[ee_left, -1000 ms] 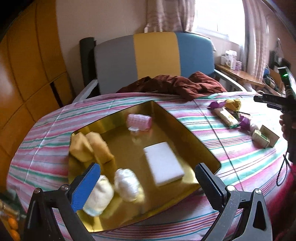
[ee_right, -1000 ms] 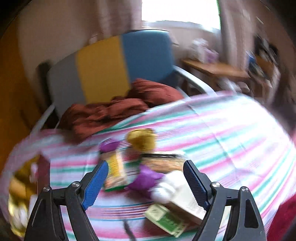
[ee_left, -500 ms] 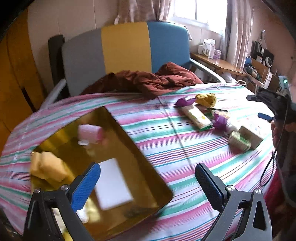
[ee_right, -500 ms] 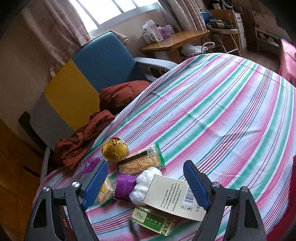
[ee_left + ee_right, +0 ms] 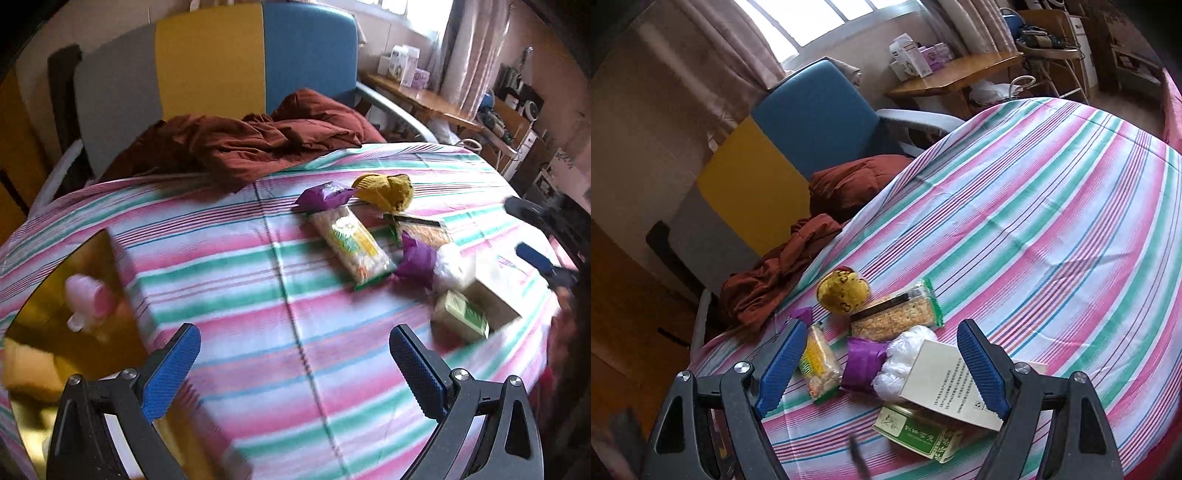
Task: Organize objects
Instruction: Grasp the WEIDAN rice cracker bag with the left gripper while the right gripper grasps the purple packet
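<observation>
**Hovering open-jawed over the snack pile, tray waiting off to the side**

Hanging above the striped tablecloth (image 5: 1052, 221), the right gripper (image 5: 882, 362) has its jaws spread wide and empty. Framed between them lie a purple wrapper (image 5: 864, 363), a white crinkled bag (image 5: 905, 358) and a cream carton (image 5: 945, 380) that leans on a green tea box (image 5: 916, 432). Just ahead of the jaws sit a cracker packet (image 5: 897, 317) and a yellow plush toy (image 5: 842, 291); a yellow snack pack (image 5: 818, 363) sits by the left jaw. That framing suggests a pick from this heap is next (which item, I cannot tell).

The left gripper (image 5: 295, 369) is likewise open and holds nothing, with only bare cloth between its jaws. Left of its left jaw lies the gold tray (image 5: 44, 295), probably the collecting spot. It holds a pink roller-like thing (image 5: 88, 295) and a blurred yellowish lump (image 5: 26, 369).
</observation>
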The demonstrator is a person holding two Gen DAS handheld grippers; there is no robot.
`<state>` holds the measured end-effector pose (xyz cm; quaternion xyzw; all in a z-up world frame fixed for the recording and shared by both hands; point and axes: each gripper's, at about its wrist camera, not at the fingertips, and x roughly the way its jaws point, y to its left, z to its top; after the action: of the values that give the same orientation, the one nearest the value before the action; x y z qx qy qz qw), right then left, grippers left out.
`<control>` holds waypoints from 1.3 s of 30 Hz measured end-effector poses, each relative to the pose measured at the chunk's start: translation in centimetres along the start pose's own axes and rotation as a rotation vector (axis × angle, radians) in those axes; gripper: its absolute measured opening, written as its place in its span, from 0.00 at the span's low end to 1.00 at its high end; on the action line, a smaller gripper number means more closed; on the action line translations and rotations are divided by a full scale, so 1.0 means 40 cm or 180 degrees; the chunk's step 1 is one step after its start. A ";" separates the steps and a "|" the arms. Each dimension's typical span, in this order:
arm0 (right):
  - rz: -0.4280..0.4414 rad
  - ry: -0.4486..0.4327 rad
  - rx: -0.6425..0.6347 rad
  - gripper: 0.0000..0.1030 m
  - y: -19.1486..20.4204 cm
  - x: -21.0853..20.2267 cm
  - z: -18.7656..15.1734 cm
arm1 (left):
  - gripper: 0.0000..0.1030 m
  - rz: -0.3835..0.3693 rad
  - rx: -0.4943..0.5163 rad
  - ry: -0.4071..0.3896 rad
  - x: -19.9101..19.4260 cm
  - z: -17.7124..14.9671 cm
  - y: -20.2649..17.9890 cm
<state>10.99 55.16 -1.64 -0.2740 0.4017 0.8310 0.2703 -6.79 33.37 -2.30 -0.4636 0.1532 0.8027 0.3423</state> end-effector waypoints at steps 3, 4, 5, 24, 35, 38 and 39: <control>0.0068 0.0039 -0.0019 0.83 0.004 0.002 -0.002 | 1.00 -0.0009 -0.0040 0.0028 0.051 0.051 -0.026; 0.0092 0.0053 -0.0033 0.83 0.006 0.002 -0.003 | 1.00 0.0002 -0.0038 0.0039 0.066 0.066 -0.034; 0.0100 0.0060 -0.0039 0.83 0.008 0.004 -0.003 | 1.00 0.0012 -0.0036 0.0051 0.086 0.084 -0.047; 0.0202 0.0170 -0.0061 0.83 0.014 0.020 -0.004 | 0.68 0.0154 -0.0155 0.0318 0.327 0.167 -0.101; 0.0215 0.0302 -0.0260 0.83 0.036 0.037 -0.018 | 0.47 0.0126 -0.0246 0.0155 0.213 0.013 -0.064; 0.0226 0.0410 -0.0425 0.83 0.059 0.050 -0.032 | 0.47 0.0070 -0.0189 0.0107 0.171 -0.051 -0.066; 0.0235 0.0452 -0.0509 0.83 0.071 0.056 -0.038 | 0.47 0.0053 -0.0172 0.0091 0.161 -0.067 -0.067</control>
<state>7.88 52.92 -2.45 -0.3379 0.3621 0.8482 0.1877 -5.39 36.41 -9.01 -0.4828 0.1402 0.8027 0.3207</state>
